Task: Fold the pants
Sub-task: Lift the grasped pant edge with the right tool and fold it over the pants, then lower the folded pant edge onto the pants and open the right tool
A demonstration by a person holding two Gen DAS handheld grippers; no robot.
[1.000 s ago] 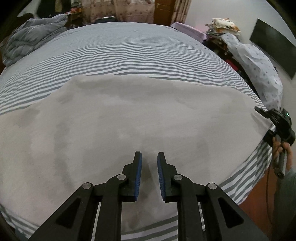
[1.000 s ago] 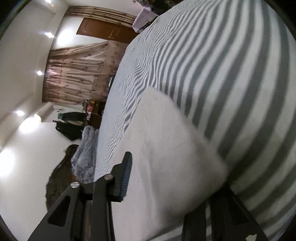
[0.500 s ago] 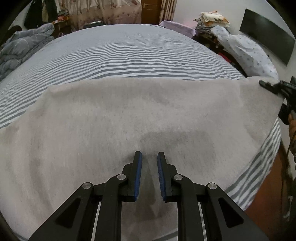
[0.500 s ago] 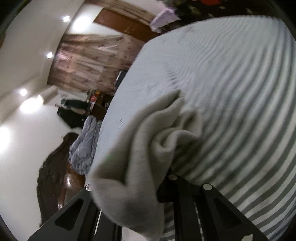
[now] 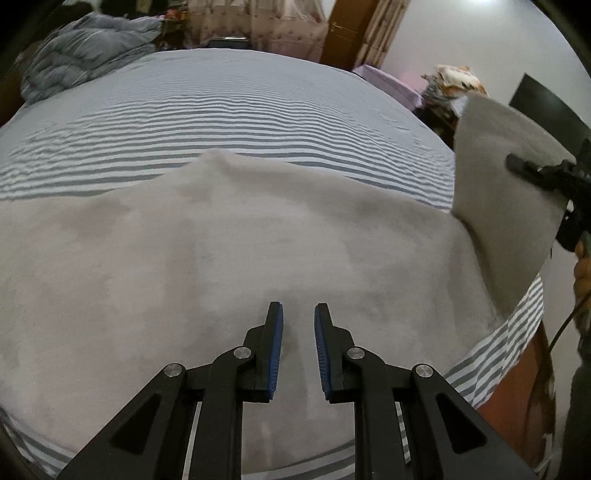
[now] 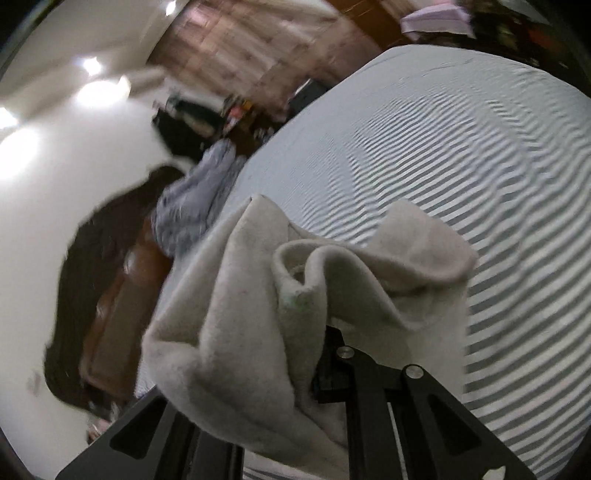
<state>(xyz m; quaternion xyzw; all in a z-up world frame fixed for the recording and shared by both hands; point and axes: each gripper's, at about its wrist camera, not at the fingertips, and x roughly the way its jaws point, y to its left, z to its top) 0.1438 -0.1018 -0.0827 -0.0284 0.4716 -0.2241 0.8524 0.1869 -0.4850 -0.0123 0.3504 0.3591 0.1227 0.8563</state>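
Striped bed beyond the pants lies open; rumpled duvet crowds its far-left corner.

- The place is a bedroom in a home
- A wide bed fills most of both views, covered with a grey-and-white striped sheet
- A rumpled grey-blue duvet is heaped at the far left corner of the bed
- Patterned pinkish curtains hang along the far wall, just beside a brown wooden door
- A pile of bedding and cloth sits beyond the bed's right side, near a dark flat screen on the white wall
- Recessed ceiling lights glow above in the right wrist view
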